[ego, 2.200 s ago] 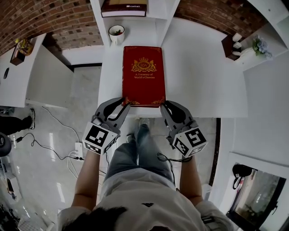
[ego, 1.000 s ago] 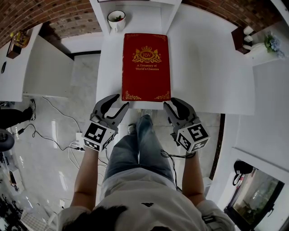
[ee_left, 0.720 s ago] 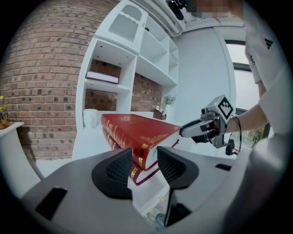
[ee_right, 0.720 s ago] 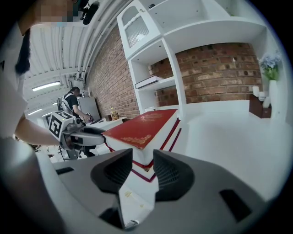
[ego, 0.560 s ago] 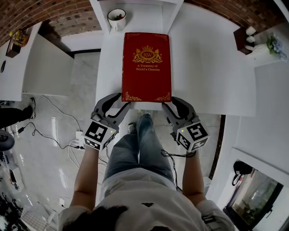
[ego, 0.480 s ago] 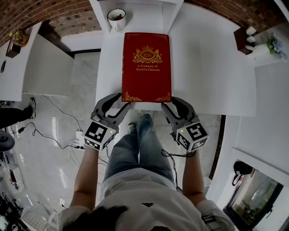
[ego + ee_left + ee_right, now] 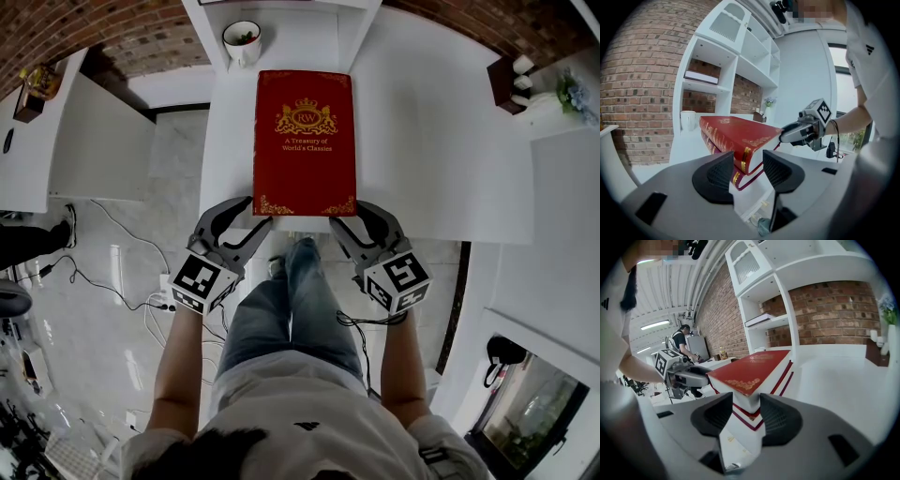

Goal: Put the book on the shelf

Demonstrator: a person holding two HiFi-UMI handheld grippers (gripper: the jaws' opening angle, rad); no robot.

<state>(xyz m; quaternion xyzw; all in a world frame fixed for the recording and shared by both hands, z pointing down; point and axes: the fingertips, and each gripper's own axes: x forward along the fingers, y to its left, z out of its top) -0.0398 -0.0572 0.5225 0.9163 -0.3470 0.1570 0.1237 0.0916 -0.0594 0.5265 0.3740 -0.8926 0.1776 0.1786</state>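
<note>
Head view first: a second back both grippers hung short of the table edge, but here the left gripper point(image 7: 255, 214) and right gripper point(image 7: 347, 214) had come in to the two near corners of the red book point(image 7: 304, 141). The book was unmoved, flat on the white table point(image 7: 422, 141). Past its far end a white mug point(image 7: 242, 39) stood at the foot of the shelf point(image 7: 366, 23). Left gripper view: the jaws were spread and had just been opening, with the book's point(image 7: 736, 131) spine corner between them and no clear press. Right gripper view: it was the same story, jaws wide and freshly opened around the other corner. Another book point(image 7: 761, 318) lay on the shelf above.
</note>
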